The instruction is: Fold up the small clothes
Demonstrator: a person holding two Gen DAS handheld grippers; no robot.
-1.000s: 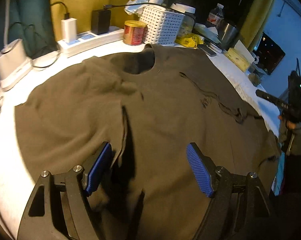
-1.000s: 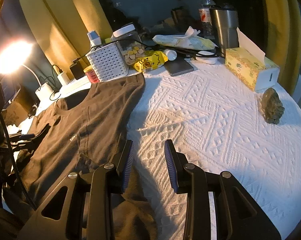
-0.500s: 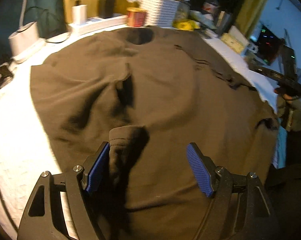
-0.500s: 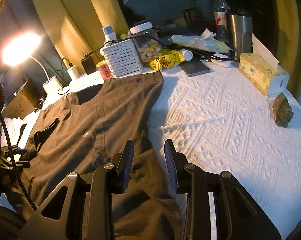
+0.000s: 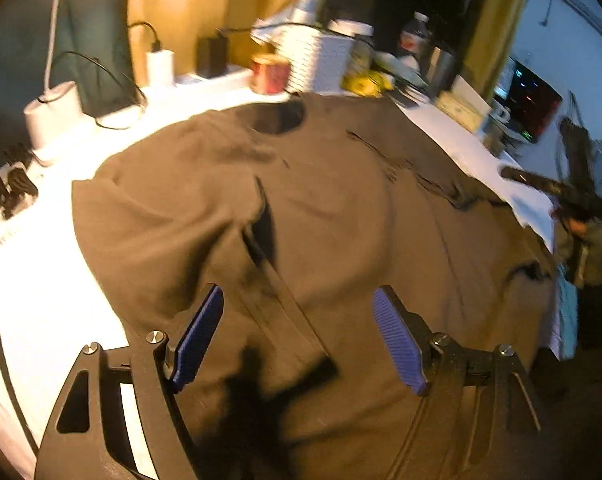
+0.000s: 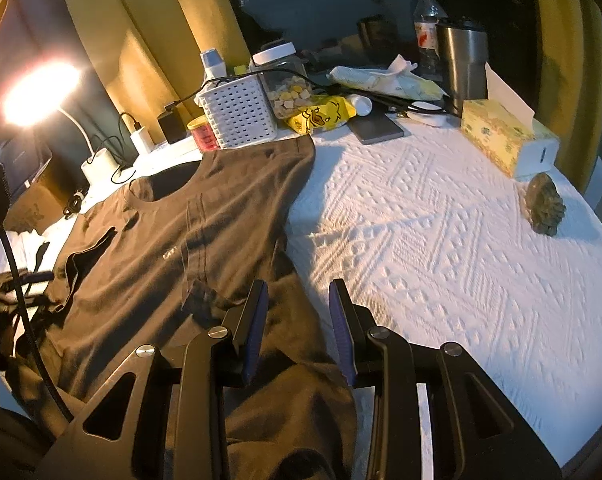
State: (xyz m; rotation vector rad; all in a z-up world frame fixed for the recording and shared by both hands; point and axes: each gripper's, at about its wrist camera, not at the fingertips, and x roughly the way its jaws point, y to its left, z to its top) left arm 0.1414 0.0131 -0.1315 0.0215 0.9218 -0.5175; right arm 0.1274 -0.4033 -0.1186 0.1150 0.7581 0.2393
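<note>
Left gripper [image 5: 297, 336] nearest the lens, blue pads spread wide, nothing between them, hanging over the lower body of the dark brown T-shirt [image 5: 341, 220]; blur in this view. Right gripper [image 6: 297, 328] at the shirt's hem edge, pads apart with a narrower gap, no cloth in it; left pad over fabric, right pad over the white textured tablecloth [image 6: 441, 240]. Shirt lies face-up on the round table, collar [image 6: 169, 184] toward 11 o'clock in the right wrist view, near sleeve folded in over the chest, a loose ridge [image 5: 261, 224] standing up toward 12 o'clock of the left pads. Judgement: thin knit, light, limp, no stiffness, so it will drape and drag on the nubbly cloth; pinch doubled edges, hem corners or the shoulder seam, not the flat middle. Bunched hem under the right tool wants smoothing first. Beyond, at 12 o'clock: white slotted basket [image 6: 237, 116], red tin [image 6: 204, 136], steel tumbler [image 6: 463, 62]; tissue box [image 6: 505, 140] at 1 o'clock.
</note>
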